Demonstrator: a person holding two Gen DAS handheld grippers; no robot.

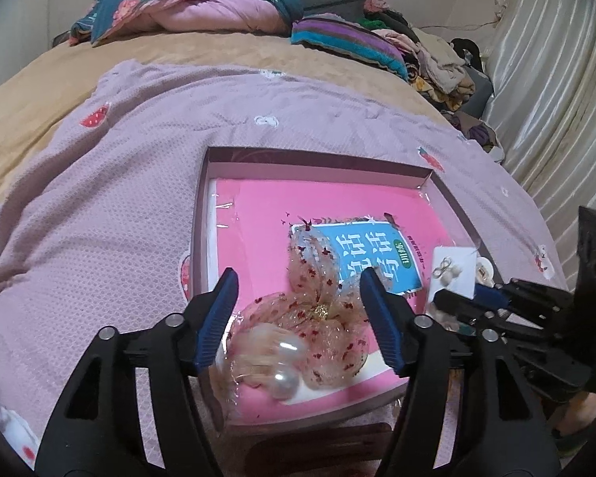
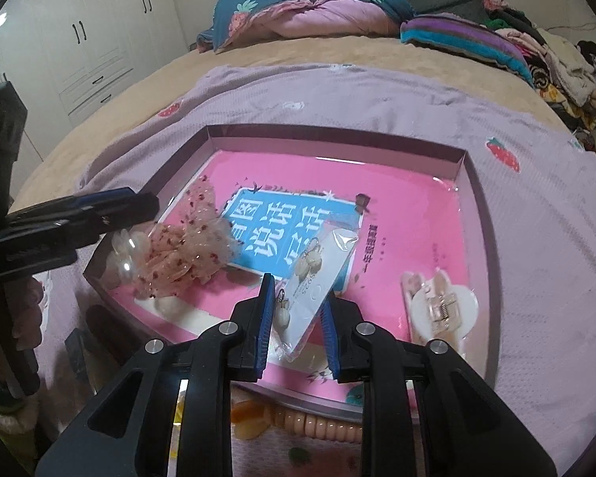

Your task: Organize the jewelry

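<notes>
A shallow box [image 1: 318,155] lies on the lilac bedspread with a pink book [image 1: 258,206] inside it. A sheer red-speckled bow hair ornament [image 1: 322,302] with big pearls [image 1: 286,361] rests at the box's near corner. My left gripper [image 1: 300,274] is open astride it, and its pads are clear of the fabric. The right gripper [image 2: 298,290] is shut on a white earring card in a clear sleeve [image 2: 318,270], tilted over the book. In the right wrist view the bow [image 2: 190,238] sits under the left gripper [image 2: 99,214]. A white hair clip [image 2: 441,302] lies in the box at the right.
Peach beads [image 2: 318,423] lie on the bedspread just outside the box's near wall. A folded quilt [image 1: 194,4], a striped pillow [image 1: 349,43] and a heap of clothes [image 1: 441,63] line the far side. A wardrobe [image 2: 79,39] stands left and a curtain [image 1: 556,91] hangs right.
</notes>
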